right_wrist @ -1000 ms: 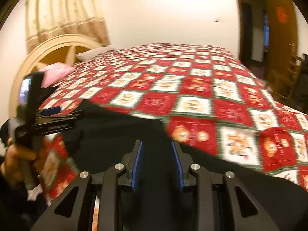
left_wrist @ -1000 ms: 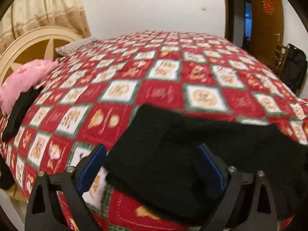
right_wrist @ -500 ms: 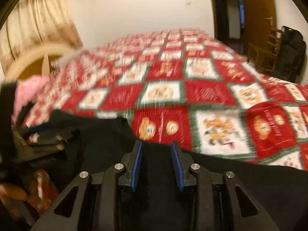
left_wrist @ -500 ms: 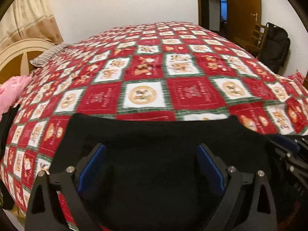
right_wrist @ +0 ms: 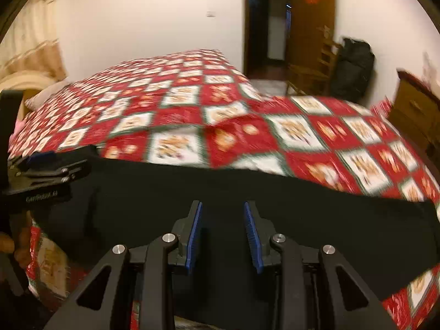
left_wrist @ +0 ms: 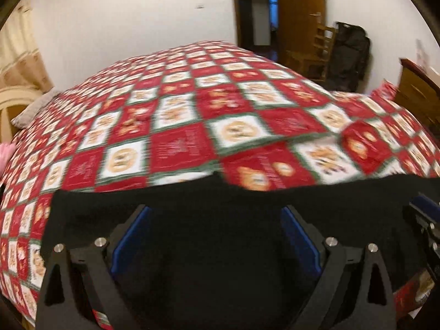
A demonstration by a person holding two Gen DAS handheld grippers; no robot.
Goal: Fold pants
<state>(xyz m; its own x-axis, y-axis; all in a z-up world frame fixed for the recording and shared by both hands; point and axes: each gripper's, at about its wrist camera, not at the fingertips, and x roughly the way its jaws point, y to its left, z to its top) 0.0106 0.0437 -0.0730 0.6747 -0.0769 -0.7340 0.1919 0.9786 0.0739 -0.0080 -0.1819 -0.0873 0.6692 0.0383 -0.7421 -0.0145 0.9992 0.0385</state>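
Black pants [left_wrist: 214,247] were spread along the near edge of the bed [left_wrist: 192,126], on the red checked quilt. Left claw [left_wrist: 216,236] was held wide, pads apart over the cloth; contact could not be told. Right claw [right_wrist: 223,233] was narrow, cloth between the pads; grip uncertain. Only the right view showed a hand [right_wrist: 16,250] at the left claw's handle.

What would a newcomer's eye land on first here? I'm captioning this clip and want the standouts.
The loud red-and-white checked bedspread fills the middle of both views. Across its near edge lies a wide stretch of black pants, with both tools over it: the left tool with jaws spread wide, the right tool with jaws much narrower. Far right, by an open doorway, a black bag rests against a wooden chair.
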